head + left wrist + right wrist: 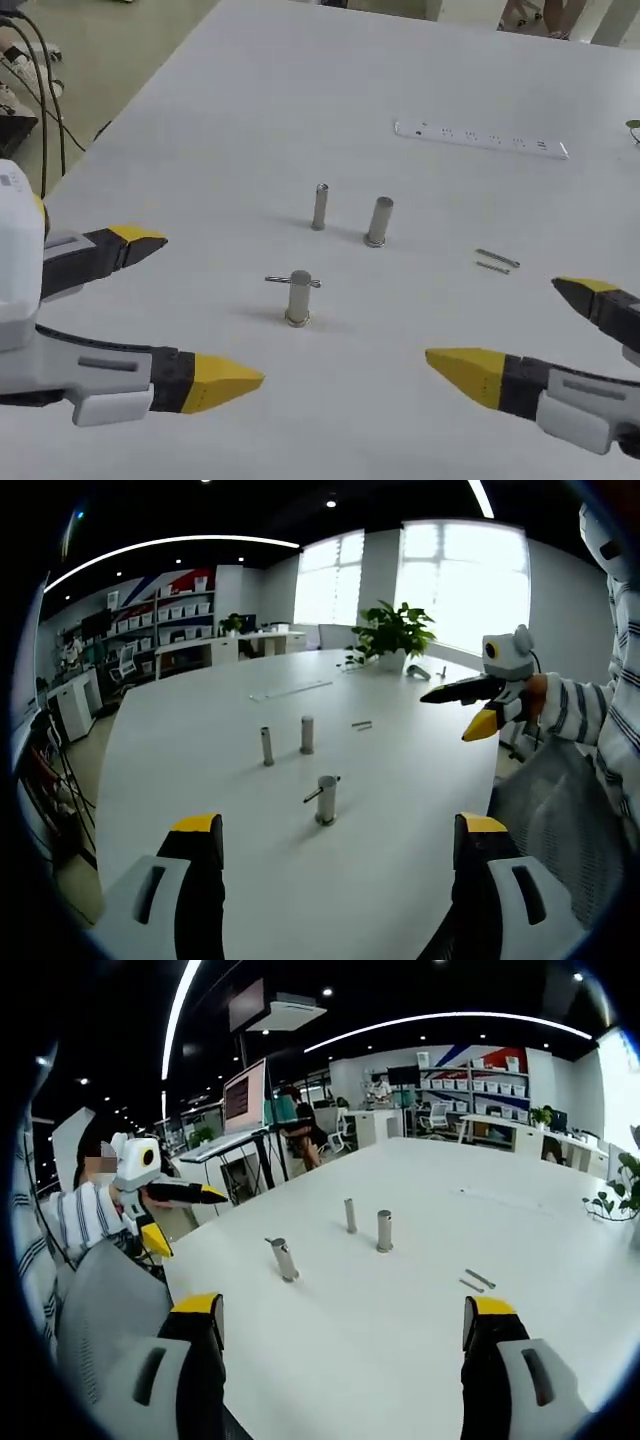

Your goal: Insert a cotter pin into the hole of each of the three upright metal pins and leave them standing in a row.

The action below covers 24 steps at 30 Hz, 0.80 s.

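- left gripper (213,309): yellow-tipped jaws spread wide with nothing between them, hanging above the near left part of the white table (250,90).
- right gripper (490,320): also wide open and empty, above the near right part of the table.
- between the two grippers, closest to the person, the near pin (298,302) stands upright with a cotter pin (292,281) set crosswise through its top.
- farther back two more pins stand upright, side by side but apart: the thin pin (320,207) on the left and the thicker pin (379,221) on the right. the three make a triangle, not a row.
- two loose cotter pins (497,261) lie flat just beside each other, right of the thicker pin and just beyond the right gripper.
- a white power strip (480,138) lies farther back on the table.
- in the left gripper view a potted plant (392,632) stands at the table's far end.
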Available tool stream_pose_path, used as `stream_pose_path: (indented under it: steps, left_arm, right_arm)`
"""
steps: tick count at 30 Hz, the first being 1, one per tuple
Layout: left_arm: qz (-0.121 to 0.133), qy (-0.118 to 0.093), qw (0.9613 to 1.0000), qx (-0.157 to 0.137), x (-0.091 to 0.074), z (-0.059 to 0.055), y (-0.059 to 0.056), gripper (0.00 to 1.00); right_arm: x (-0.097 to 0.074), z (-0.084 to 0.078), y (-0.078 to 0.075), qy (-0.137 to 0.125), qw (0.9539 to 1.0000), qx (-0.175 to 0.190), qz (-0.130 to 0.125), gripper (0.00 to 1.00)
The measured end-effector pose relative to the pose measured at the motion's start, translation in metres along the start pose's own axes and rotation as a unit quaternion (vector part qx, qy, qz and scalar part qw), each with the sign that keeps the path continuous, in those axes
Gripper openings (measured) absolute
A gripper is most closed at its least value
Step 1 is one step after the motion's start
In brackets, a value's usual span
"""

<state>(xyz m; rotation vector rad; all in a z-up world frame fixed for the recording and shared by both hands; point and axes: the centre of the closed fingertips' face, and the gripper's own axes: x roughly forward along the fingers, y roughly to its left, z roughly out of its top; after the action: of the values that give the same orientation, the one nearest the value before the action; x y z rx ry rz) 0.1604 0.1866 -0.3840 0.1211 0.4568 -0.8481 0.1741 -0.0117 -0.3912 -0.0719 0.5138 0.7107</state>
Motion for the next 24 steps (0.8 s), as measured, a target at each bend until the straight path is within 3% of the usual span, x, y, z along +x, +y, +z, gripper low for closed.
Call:
stream_pose_path:
  steps: [2,10,15,19,24]
  left_arm:
    - [-0.001,-0.014,0.9999,-0.005,0.001,0.007,0.000,0.93]
    - [-0.009,-0.026,0.9996,0.000,0.011,0.022,0.006,0.91]
    - [-0.026,-0.057,0.9979,0.017,0.023,0.047,0.010,0.89]
    - [-0.027,-0.065,0.9971,0.027,0.035,0.063,0.019,0.86]
    - [-0.045,-0.079,0.9954,0.030,0.056,0.081,0.027,0.78]
  right_arm:
    - [-0.001,-0.003,0.003,0.001,1.0000,0.008,0.003,0.98]
    - [-0.002,-0.013,0.006,0.016,0.9998,0.011,0.001,0.98]
    - [-0.003,-0.013,0.008,0.014,0.9998,0.016,0.002,0.98]
    - [-0.006,-0.015,0.006,0.018,0.9998,0.012,-0.004,0.98]
    - [-0.010,-0.017,0.004,0.020,0.9996,0.015,-0.008,0.98]
